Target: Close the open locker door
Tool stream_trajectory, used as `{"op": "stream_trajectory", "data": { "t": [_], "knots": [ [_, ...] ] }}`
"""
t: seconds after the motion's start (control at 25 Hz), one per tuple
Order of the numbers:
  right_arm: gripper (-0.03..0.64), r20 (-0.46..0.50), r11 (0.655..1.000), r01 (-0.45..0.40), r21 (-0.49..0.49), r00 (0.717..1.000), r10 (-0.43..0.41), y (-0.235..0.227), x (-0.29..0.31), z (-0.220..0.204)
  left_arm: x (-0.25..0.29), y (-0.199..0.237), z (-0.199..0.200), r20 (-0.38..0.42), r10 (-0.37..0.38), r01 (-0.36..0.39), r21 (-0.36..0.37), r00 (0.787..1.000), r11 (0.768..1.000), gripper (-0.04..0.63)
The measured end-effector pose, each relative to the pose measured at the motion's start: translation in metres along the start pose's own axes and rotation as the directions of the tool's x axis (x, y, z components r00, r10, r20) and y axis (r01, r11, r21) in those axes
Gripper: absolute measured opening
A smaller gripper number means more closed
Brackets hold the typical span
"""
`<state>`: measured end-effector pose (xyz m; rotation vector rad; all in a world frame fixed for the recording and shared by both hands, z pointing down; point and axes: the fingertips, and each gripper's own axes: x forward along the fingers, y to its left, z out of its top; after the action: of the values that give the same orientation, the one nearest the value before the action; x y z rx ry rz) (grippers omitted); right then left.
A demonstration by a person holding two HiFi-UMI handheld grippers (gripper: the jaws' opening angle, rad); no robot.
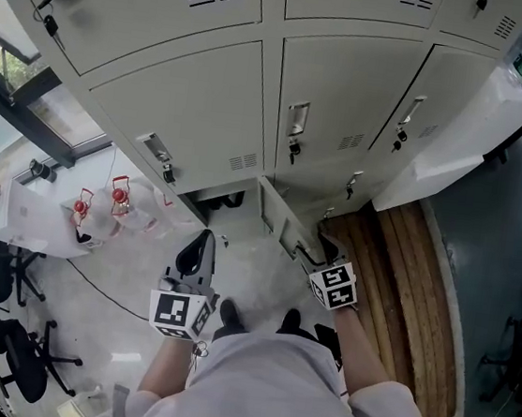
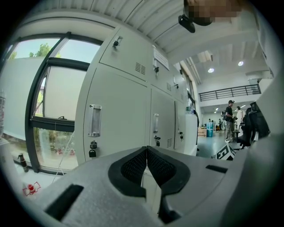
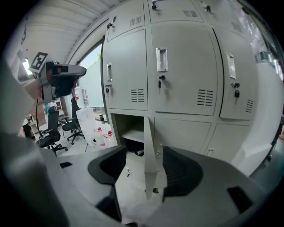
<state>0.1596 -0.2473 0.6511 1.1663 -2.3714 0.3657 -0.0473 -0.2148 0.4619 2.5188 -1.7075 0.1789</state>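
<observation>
Locker door (image 1: pixel 277 216) (image 3: pixel 150 146) stands swung out from the bottom row of grey lockers (image 1: pixel 208 102), edge-on to the person, with its open compartment (image 1: pixel 220 198) just to its left. At far left, red-capped bottles (image 1: pixel 101 202) sit on the floor near the window (image 1: pixel 31 80). Next, the left hand-held gripper (image 1: pixel 202 241) (image 2: pixel 147 155) is clenched on nothing, its pads pressed together, and faces the upper locker fronts. Right of the door, the right hand-held gripper (image 1: pixel 321 243) (image 3: pixel 146 166) is released, jaws spread wide. The door's free edge stands between its pads and neither presses it. Wooden planks (image 1: pixel 412 287) lie at right.
</observation>
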Motion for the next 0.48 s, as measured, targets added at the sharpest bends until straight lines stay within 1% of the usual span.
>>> {"op": "stream_trajectory", "data": {
  "t": [0.24, 0.48],
  "knots": [
    [0.232, -0.094, 1.0, 0.01, -0.007, 0.996, -0.01, -0.009, 0.019, -0.032, -0.004, 0.008, 0.0, -0.002, 0.016, -0.016, -0.029, 1.0, 0.999, 0.009],
    [0.232, -0.102, 1.0, -0.003, 0.002, 0.995, 0.003, -0.006, 0.026, -0.035, -0.007, 0.016, -0.002, -0.006, 0.031, -0.031, -0.037, 1.0, 0.999, 0.009]
  ]
}}
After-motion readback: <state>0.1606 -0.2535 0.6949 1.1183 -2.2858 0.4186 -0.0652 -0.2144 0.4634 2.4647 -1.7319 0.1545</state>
